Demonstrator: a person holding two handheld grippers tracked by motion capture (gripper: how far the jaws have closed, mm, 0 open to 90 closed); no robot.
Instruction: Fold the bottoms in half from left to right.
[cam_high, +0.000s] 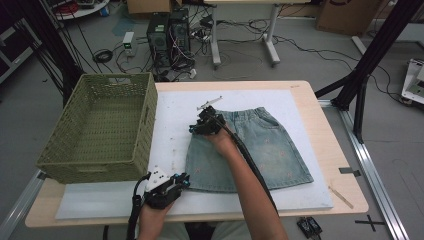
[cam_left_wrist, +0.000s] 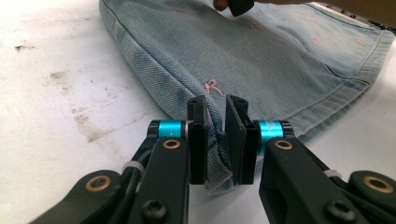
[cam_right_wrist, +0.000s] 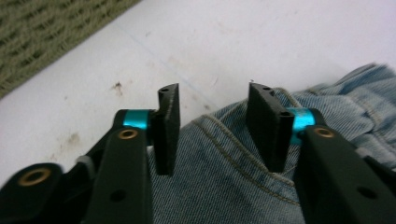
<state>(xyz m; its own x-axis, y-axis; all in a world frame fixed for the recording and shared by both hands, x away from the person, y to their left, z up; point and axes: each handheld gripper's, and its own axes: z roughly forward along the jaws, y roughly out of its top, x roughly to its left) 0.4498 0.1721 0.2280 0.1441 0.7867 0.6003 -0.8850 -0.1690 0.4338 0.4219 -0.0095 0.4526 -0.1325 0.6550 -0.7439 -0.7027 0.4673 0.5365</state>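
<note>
On white padding, faded denim skirt (cam_high: 250, 150): left claw (cam_left_wrist: 215, 140) pinches hem, right claw (cam_right_wrist: 215, 133) half-open.

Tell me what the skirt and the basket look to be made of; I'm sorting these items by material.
Skirt: apparently denim, faded light blue, matte; diagonal twill weave, tan topstitching and small pink embroidered marks show in the left gripper view. Basket: olive-green woven strands, matte; whether plastic or natural fibre, I cannot tell.
</note>
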